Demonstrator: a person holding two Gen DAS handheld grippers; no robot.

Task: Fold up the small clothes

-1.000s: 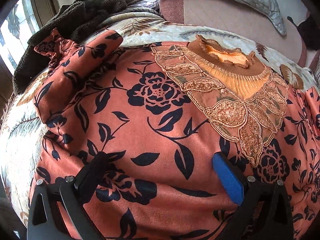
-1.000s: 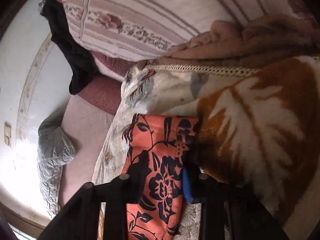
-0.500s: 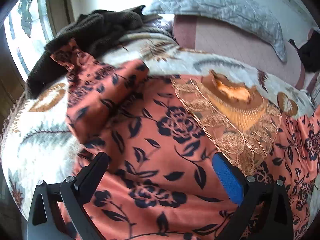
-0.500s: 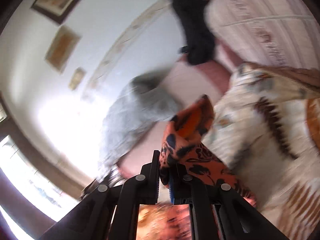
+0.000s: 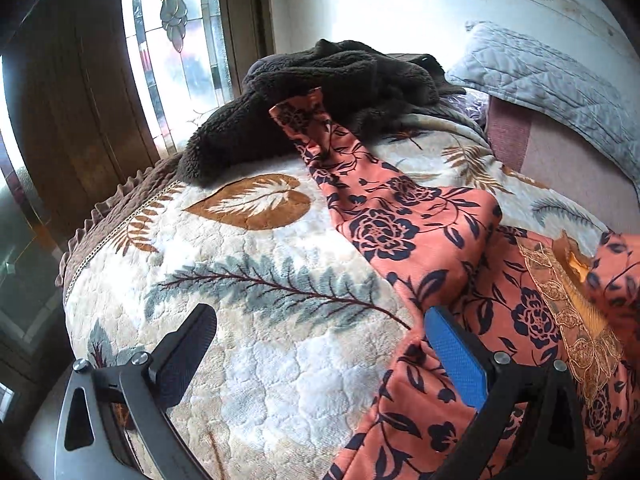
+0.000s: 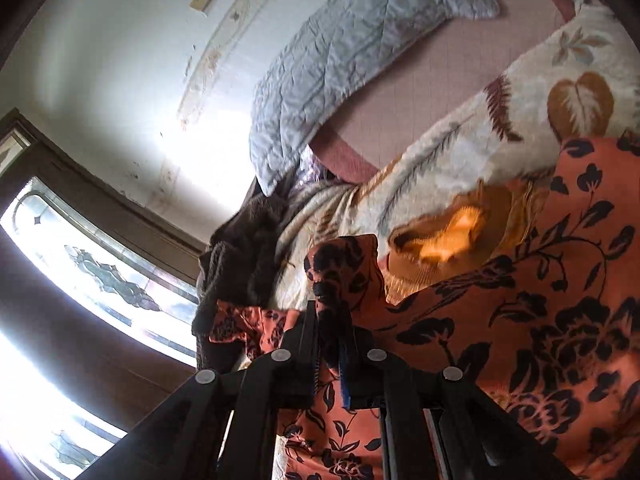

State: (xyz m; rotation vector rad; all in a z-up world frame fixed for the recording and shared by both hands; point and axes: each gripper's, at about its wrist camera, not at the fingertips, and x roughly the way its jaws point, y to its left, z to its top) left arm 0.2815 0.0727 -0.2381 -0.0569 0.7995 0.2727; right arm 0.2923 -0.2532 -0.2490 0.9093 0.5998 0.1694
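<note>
An orange dress [image 5: 420, 232] with dark flowers and a gold embroidered collar [image 5: 560, 292] lies spread on the bed. Its left sleeve [image 5: 320, 136] stretches out toward the dark fleece. My left gripper [image 5: 320, 320] is open above the blanket at the dress's left edge, and its blue pad [image 5: 456, 360] hangs over the cloth. My right gripper [image 6: 328, 320] pinches the other sleeve's cuff [image 6: 340, 260] between its jaws, which are starting to open. It holds the cuff raised over the dress [image 6: 540, 320] near the collar [image 6: 448, 240].
A cream leaf-patterned blanket [image 5: 240, 248] covers the bed, and its frilled edge drops off at the left. A dark brown fleece [image 5: 320, 88] is heaped at the far side, next to a grey quilted pillow [image 5: 552, 88]. The window [image 5: 172, 40] stands behind it.
My left gripper rose and swung left, from over the dress's middle to its left edge. My right gripper carried the pinched cuff from the bed's right side over the dress toward the collar.
</note>
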